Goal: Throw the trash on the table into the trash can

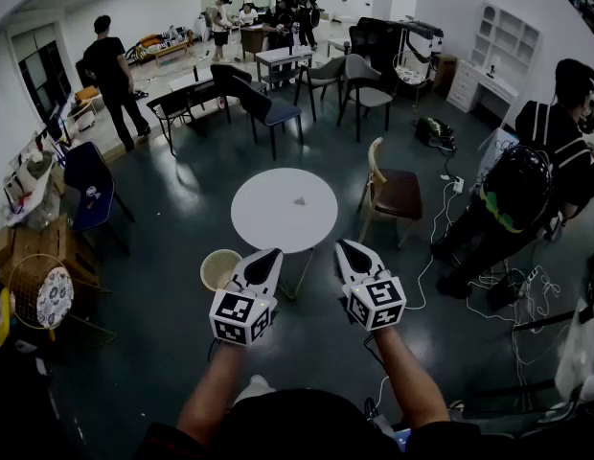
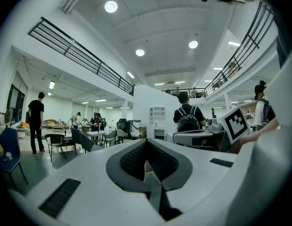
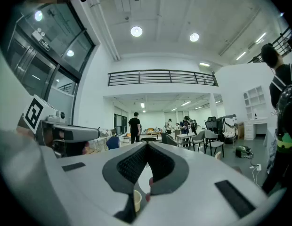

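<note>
A: Where is the trash (image 1: 299, 200)?

B: It's a small grey scrap near the middle of the round white table (image 1: 268, 223). It lies well ahead of both grippers and touches neither.

A: And the jaws?

B: The left gripper (image 1: 265, 257) and right gripper (image 1: 347, 249) are both clenched on nothing, with their tips pointing at the table's near edge. In the head view the trash can (image 1: 217, 268) stands on the floor just left of the left gripper.

We see a round white desk (image 1: 268, 214), smooth and matt, above a dark floor (image 1: 182, 220), polished and glossy.
</note>
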Tool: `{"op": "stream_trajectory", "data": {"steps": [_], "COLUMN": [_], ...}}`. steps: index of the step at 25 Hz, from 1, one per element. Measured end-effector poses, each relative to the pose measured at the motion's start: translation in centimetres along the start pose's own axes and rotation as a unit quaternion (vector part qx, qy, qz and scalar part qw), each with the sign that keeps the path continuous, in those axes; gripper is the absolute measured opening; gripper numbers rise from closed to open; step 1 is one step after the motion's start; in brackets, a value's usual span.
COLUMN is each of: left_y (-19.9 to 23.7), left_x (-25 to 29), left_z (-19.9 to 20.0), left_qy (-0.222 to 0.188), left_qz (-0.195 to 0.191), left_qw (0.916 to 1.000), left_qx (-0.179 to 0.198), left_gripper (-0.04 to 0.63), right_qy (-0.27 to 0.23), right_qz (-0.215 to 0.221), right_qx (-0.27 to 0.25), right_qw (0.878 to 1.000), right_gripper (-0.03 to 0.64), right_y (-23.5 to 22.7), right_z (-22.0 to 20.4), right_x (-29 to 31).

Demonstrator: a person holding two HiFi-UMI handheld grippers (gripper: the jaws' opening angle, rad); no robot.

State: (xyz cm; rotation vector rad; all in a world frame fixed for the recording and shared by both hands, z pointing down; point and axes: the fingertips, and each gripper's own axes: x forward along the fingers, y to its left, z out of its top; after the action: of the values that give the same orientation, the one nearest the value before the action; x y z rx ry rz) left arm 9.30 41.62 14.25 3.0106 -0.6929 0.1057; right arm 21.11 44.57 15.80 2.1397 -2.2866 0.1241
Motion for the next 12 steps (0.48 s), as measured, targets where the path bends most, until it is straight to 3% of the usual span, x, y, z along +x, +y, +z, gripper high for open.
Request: {"op": "stream_trajectory", "data": {"steps": [6, 12], "left_y": [-1.0, -2.3], "left_x": [-0.8, -0.5], "left_z": [0.1, 0.1], "left_qy": [-0.015, -0.009], "left_qz": [0.014, 0.019], "left_qw": [0.9969, 0.9985], "left_qx": [-0.076, -0.051], "left_gripper": [0.009, 0.009], "right_qy": [-0.003, -0.011], "right_qz": [-0.007, -0.014], "right_qx": [0.002, 0.010], "right_qw": [1.000, 1.000], "right_gripper": [0.018, 0.018], "right_y": [-0.8, -1.8], "right_z": [-0.4, -0.3], "right_x": [-2.6, -3.7]}}
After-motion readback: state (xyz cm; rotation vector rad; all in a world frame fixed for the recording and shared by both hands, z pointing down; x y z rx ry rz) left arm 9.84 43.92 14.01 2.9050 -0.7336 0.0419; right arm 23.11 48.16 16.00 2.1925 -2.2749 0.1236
